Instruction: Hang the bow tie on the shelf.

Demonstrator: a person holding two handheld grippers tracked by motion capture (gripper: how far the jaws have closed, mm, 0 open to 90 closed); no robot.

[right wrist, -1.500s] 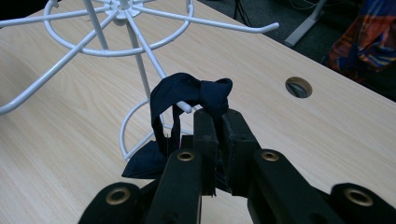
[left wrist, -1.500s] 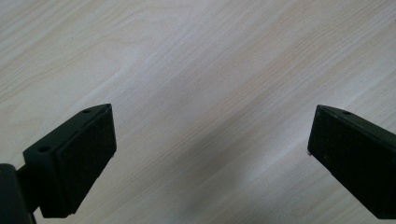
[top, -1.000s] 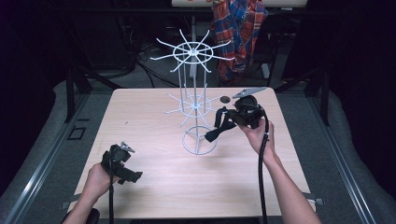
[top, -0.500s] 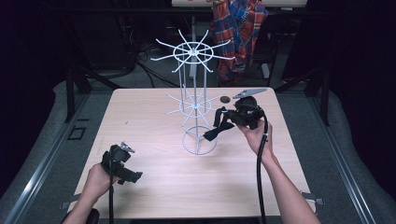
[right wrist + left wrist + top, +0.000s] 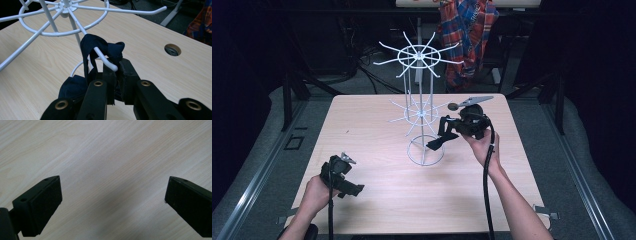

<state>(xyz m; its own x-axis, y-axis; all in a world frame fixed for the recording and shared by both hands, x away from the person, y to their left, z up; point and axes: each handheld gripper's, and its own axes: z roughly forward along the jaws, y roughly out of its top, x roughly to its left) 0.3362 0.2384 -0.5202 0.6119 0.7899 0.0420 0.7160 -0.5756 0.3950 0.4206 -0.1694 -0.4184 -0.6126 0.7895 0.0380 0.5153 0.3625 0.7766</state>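
Dark navy cloth (image 5: 105, 51), small and bunched, is what it's all about, looped over the upturned tip of one white arm of the wire display rack (image 5: 419, 112), low tier, on the side facing the tabletop's right edge. Biggest thing first: the pale wooden tabletop (image 5: 362, 130), with the rack standing near its middle on a ring base, two tiers of hooked spokes fanning out. The right gripper (image 5: 116, 75) comes in from the right edge, jaws pressed together on a fold of the cloth just under that hook tip; my read is the grip is kept close to the hook so the loop can be steered over or off the end. The neighbouring spokes crowd in on either side, so there's little room to swing without snagging. Over by the near left corner, the left gripper (image 5: 112, 202) sits low above bare wood, jaws wide apart and holding nothing, parked out of the way, I'd judge. A round cable hole (image 5: 172, 49) sits in the top toward the far right corner, and a plaid shirt (image 5: 467, 35) hangs beyond the far edge, both well apart from the action.
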